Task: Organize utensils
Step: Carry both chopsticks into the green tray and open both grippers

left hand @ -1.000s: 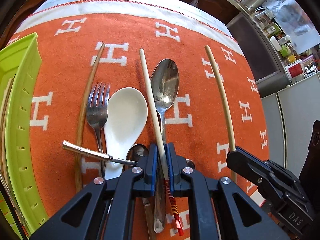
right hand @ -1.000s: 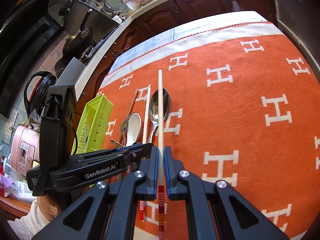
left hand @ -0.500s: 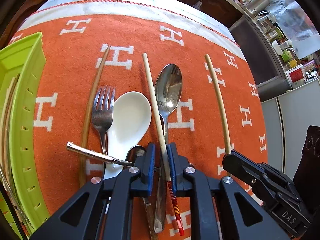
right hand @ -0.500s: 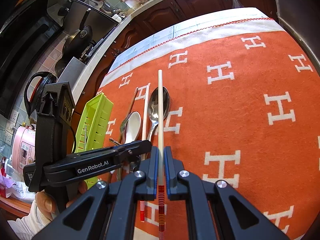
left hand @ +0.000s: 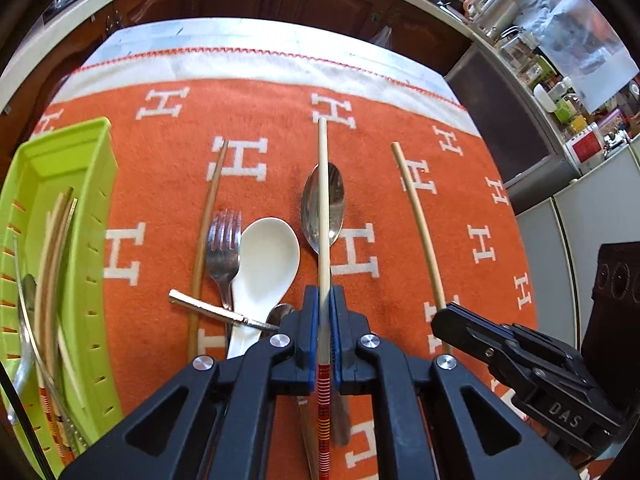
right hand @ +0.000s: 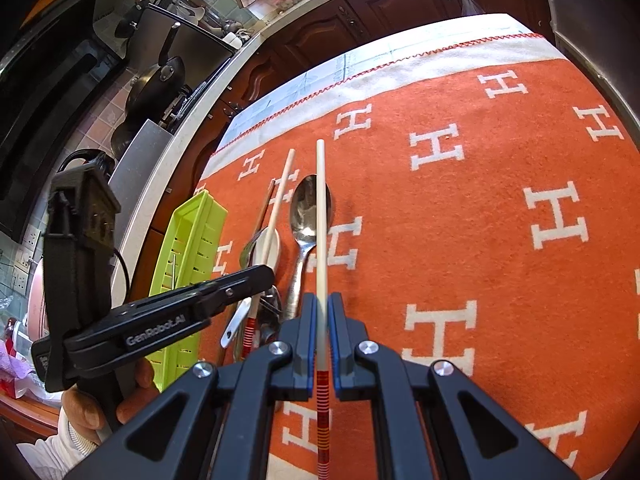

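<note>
The left gripper is clenched on a pale chopstick with a red-striped butt, which runs straight away from its jaws and shows over the bowl of the steel spoon. The right gripper is likewise clamped on a second pale chopstick of the same kind, further right on the orange cloth. Left of the steel spoon lie a white ceramic spoon, a fork and a brown chopstick, with a thin metal handle lying across them near the grippers. At the far left edge stands the green basket, already holding several chopsticks and a piece of metal cutlery.
</note>
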The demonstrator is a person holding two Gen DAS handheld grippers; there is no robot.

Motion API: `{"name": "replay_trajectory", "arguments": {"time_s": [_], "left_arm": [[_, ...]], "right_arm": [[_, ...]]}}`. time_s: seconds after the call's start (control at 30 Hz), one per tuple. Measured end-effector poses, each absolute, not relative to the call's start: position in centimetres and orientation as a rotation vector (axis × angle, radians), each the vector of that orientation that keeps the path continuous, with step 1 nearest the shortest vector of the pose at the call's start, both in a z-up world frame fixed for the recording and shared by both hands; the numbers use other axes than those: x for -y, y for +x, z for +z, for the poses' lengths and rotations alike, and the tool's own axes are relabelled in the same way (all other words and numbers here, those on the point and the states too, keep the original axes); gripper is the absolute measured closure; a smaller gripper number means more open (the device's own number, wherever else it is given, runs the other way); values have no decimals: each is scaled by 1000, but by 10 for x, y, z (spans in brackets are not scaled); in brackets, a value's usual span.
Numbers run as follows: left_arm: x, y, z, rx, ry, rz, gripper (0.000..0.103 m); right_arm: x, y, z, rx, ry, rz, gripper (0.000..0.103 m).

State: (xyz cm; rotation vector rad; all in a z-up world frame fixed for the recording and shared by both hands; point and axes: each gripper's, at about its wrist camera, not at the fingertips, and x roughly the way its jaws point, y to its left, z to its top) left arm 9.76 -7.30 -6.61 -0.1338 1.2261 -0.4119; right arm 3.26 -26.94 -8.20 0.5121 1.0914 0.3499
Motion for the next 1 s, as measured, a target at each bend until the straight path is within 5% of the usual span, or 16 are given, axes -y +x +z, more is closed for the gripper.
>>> {"name": "replay_trajectory", "arguments": {"time_s": [0.43, 0.83, 1.0], "left_arm": [[-54, 58, -6, -1089, -77, -202, 100], [-121, 52, -28, -1118, -116, -115, 100], [-121, 54, -33, -1108, -95, -125, 79]], "right_arm": [[182, 41, -29, -1074, 459, 521, 97], [74, 75, -39, -1198, 472, 561, 97], [64, 84, -57, -1271, 511, 514, 96]]}}
